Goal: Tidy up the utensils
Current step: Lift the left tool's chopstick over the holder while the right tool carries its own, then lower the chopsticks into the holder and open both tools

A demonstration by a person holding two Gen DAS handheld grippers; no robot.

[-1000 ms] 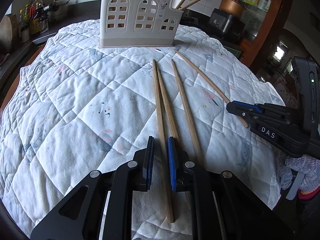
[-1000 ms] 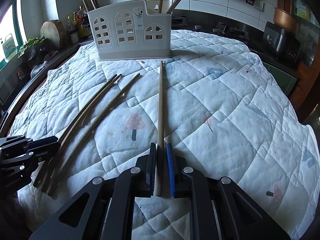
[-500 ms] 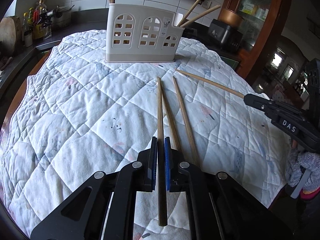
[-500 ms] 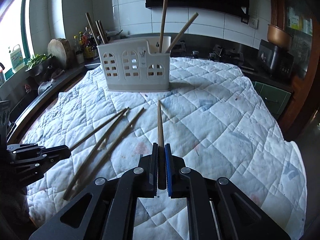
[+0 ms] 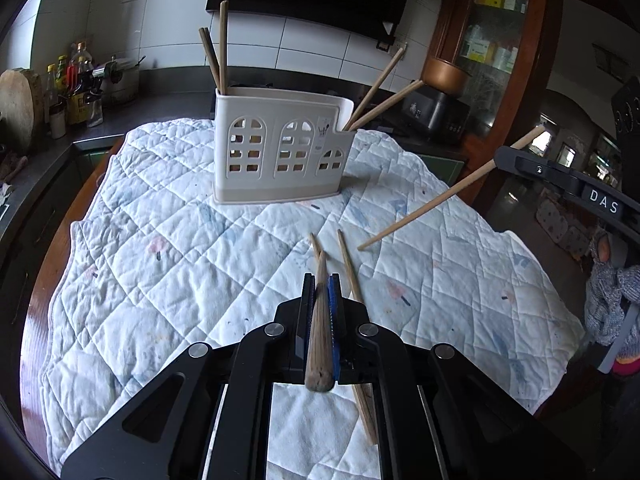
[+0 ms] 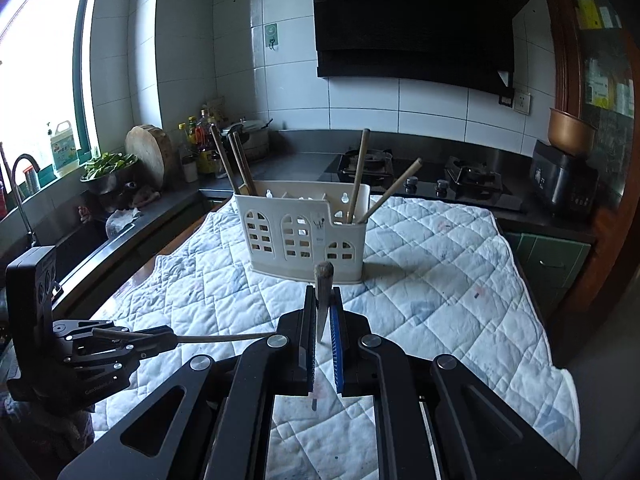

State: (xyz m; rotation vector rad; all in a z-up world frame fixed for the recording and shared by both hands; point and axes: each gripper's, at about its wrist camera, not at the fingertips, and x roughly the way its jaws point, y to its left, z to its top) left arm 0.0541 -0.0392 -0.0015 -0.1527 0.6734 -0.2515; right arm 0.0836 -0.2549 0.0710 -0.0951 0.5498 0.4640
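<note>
In the left wrist view my left gripper [image 5: 320,286] is shut on a wooden chopstick [image 5: 319,340], lifted off the quilt with its thick end toward the camera. Two more chopsticks [image 5: 352,276] lie on the quilt just below and right of it. My right gripper [image 5: 500,156] is at the right, shut on another chopstick [image 5: 432,204] that slants down to the left in the air. In the right wrist view that gripper [image 6: 323,296] pinches its chopstick [image 6: 323,276] almost end-on. The left gripper [image 6: 170,340] is at the lower left. The beige holder [image 5: 280,152] stands at the quilt's far side with several chopsticks upright in it.
A white quilted cloth [image 5: 160,280] covers the table. Behind it run a dark counter with a gas hob [image 6: 472,178], bottles [image 5: 76,88], a round chopping board [image 6: 146,156] and a sink tap [image 6: 22,184]. A black cooker [image 5: 436,114] and a wooden cabinet [image 5: 500,40] stand at the right.
The left gripper closed on its chopstick. Both grippers then rose and lifted their chopsticks off the quilt, so the holder and the kitchen wall now show further down in both views.
</note>
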